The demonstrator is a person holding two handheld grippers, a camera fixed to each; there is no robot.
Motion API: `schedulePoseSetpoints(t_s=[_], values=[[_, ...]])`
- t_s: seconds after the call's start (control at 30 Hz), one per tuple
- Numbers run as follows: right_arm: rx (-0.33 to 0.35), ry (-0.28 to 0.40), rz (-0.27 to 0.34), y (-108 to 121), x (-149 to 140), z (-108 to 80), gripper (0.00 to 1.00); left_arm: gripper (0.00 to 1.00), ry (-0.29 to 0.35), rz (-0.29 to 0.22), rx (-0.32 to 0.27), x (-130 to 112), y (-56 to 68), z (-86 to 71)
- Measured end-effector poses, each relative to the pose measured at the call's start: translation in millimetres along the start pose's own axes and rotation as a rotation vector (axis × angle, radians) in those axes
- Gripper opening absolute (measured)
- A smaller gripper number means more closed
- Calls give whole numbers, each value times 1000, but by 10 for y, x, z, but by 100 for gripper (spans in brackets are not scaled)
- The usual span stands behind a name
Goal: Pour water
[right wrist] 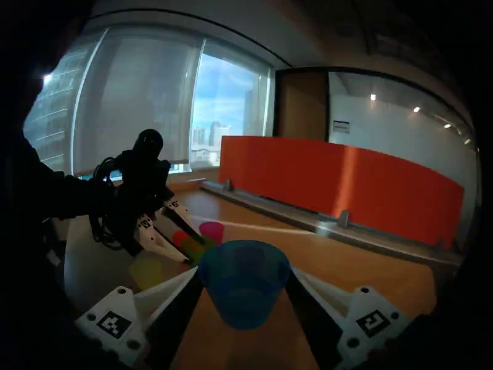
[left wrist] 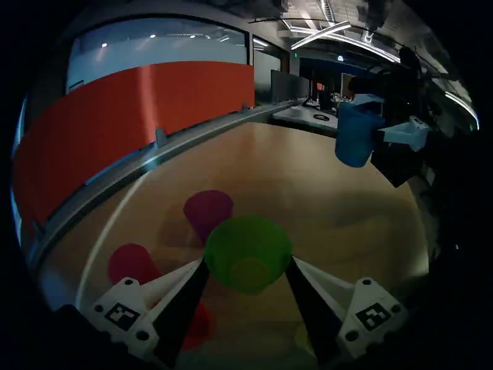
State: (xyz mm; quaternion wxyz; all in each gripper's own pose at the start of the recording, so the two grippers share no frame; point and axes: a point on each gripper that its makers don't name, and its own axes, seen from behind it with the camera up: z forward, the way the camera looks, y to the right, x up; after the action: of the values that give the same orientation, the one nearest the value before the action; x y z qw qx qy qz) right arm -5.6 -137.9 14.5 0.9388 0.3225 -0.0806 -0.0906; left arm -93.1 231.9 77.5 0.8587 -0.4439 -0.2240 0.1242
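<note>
A green cup (left wrist: 248, 253) sits between the fingers of my left gripper (left wrist: 246, 264), which is shut on it above the wooden table (left wrist: 345, 209). I look into its mouth and cannot tell whether it holds water. My right gripper (right wrist: 243, 271) is shut on a blue cup (right wrist: 243, 290), held roughly upright. In the left gripper view the blue cup (left wrist: 356, 135) hangs high at the far right in the right gripper (left wrist: 400, 139). The right gripper view has the left gripper (right wrist: 179, 237) with the green cup (right wrist: 192, 248) at mid-left, held by a dark-sleeved hand (right wrist: 117, 197).
A magenta cup (left wrist: 208, 209) and a red cup (left wrist: 132, 262) stand on the table just beyond the green one; a yellow cup (right wrist: 146, 271) stands nearer the person. An orange partition (left wrist: 123, 117) runs along the table's far edge. Desks lie beyond.
</note>
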Motion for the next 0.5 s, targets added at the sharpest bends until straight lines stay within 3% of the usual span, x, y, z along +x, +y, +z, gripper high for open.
schedulePoseSetpoints(t_s=[0.5], values=[[11, 27, -23, -143, 244, 7, 91, 85, 164, -18, 52, 434, 9, -542]])
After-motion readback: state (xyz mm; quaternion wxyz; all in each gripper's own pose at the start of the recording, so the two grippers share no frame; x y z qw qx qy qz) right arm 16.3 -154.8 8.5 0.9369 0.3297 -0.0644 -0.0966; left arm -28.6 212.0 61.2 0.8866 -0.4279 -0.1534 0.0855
